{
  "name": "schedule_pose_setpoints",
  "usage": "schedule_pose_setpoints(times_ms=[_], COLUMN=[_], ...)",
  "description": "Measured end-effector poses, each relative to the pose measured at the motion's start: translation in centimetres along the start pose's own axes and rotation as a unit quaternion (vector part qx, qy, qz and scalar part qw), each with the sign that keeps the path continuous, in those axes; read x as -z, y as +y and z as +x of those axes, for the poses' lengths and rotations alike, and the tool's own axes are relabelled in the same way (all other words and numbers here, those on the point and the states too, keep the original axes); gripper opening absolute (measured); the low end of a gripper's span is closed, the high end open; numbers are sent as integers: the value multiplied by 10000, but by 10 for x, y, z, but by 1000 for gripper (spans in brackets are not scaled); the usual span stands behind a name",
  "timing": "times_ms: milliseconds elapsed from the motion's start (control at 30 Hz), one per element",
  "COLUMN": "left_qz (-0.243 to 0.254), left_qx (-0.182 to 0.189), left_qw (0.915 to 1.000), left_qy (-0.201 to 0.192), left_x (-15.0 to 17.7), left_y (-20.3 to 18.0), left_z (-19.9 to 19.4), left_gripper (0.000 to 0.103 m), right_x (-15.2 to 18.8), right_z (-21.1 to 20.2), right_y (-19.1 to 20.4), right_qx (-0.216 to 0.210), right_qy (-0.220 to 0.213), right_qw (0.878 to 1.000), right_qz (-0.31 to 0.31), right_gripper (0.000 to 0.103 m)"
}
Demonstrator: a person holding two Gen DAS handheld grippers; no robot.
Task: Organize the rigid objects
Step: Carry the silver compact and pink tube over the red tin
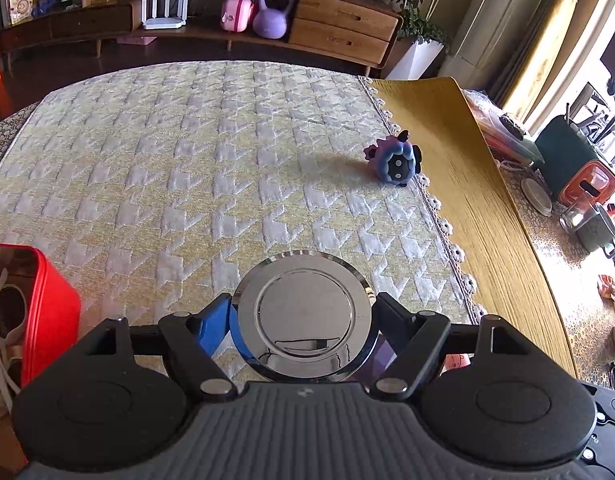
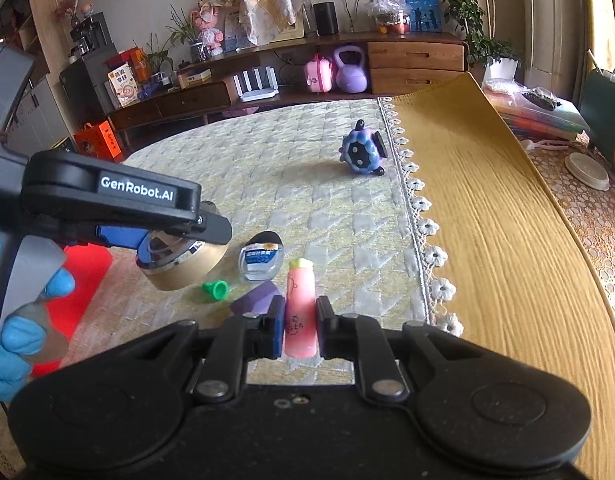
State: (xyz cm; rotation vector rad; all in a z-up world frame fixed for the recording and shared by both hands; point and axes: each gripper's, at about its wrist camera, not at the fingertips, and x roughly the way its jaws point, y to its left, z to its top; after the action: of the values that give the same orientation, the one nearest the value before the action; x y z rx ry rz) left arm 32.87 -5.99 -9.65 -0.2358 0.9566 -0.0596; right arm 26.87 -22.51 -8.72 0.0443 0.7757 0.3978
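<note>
Now pink tube [image 2: 300,312] clenched between right fingers [image 2: 276,330], round tin [image 1: 303,314] between left fingers [image 1: 211,330].

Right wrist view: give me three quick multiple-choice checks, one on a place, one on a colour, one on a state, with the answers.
1. Where is the blue round toy?
A. by the lace edge of the patterned cloth
B. in the red box
C. between the right gripper's pads

2. What colour is the small funnel-shaped piece?
A. orange
B. green
C. white

3. What is the right gripper doing?
A. standing wide open
B. shut on nothing
C. shut on the pink tube

Answers: 1 A, the toy stands just inside the lace trim. 2 B, it is bright green. 3 C, both pads press the tube's sides.
</note>
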Motion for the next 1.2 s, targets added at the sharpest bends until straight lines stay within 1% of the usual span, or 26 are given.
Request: schedule_pose_setpoints(times_ms=[300,367,567,867,1200], left_qz=[-54,3,24,-223,-346], left_qx=[42,38,-90,-381,-665], left_qw=[10000,10000,9999,9987,9969], left_qy=[-51,-74,-125,-254,-251], left_x=[16,20,30,43,51], left_y=[20,26,55,122,180], left_z=[-55,-69,-106,-150,-164], left_gripper=[77,77,77,77,77], right_x=[2,2,2,0,-5], right_z=[-33,-41,-54,-56,-38], right_y=[30,38,64,114,159], right_qx=[-200,-262,-400,-644,-864], right_qy=[-133,-155,-199,-181,-59], right_qw=[9997,9995,9989,9971,9944], right_qz=[5,-7,-110,-368,-601], right_gripper=[15,15,15,15,15])
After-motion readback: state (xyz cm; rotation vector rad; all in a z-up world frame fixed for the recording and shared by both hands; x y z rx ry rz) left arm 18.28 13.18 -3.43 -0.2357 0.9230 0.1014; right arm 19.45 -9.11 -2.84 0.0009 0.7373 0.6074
